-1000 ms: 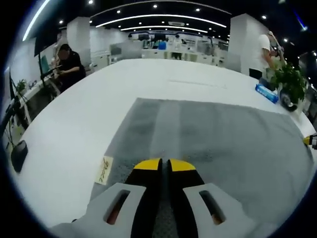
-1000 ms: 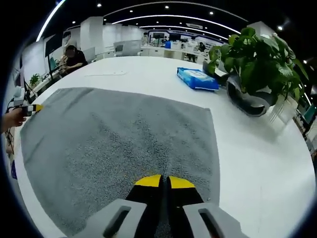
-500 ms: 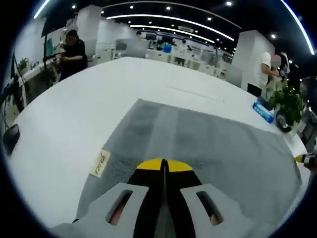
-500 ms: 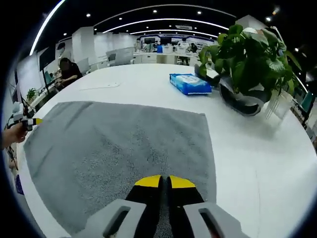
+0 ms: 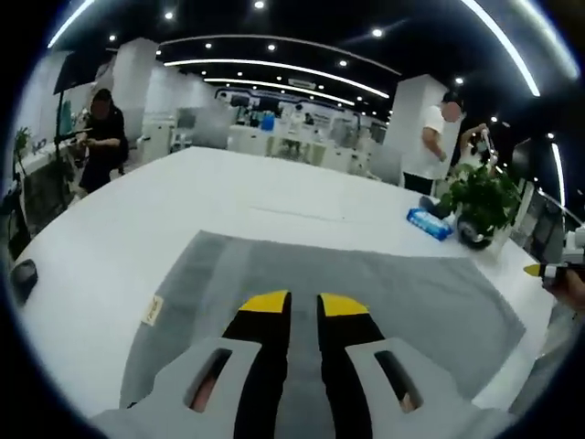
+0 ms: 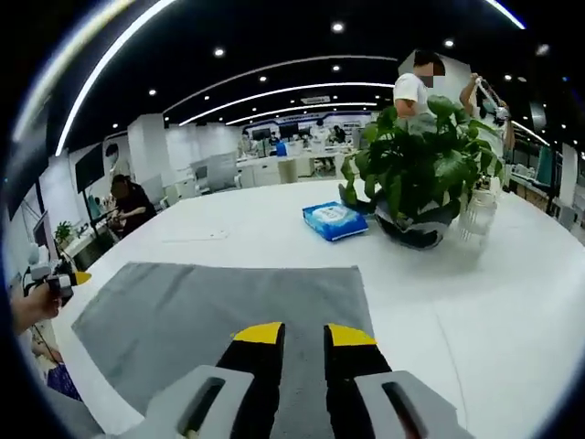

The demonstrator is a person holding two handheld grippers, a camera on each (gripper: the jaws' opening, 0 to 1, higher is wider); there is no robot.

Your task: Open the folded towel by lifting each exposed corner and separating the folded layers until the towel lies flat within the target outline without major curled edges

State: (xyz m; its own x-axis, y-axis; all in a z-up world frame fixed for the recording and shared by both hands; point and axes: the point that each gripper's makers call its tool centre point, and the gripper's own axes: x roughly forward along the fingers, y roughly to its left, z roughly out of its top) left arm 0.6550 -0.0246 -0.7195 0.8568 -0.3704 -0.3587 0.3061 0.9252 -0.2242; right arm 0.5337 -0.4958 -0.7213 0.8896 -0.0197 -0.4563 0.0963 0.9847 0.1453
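Left gripper view: the grey towel is seen spread flat on the white table ahead of and beneath the left gripper, whose jaws are slightly parted and empty (likewise the right gripper, with a potted plant ahead-right).

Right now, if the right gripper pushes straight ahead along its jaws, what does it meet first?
Probably nothing at once. The right gripper, jaws slightly apart, points out over the flat grey towel and the white table. The blue wipes pack and potted plant stand right of its line. Depth is unclear.
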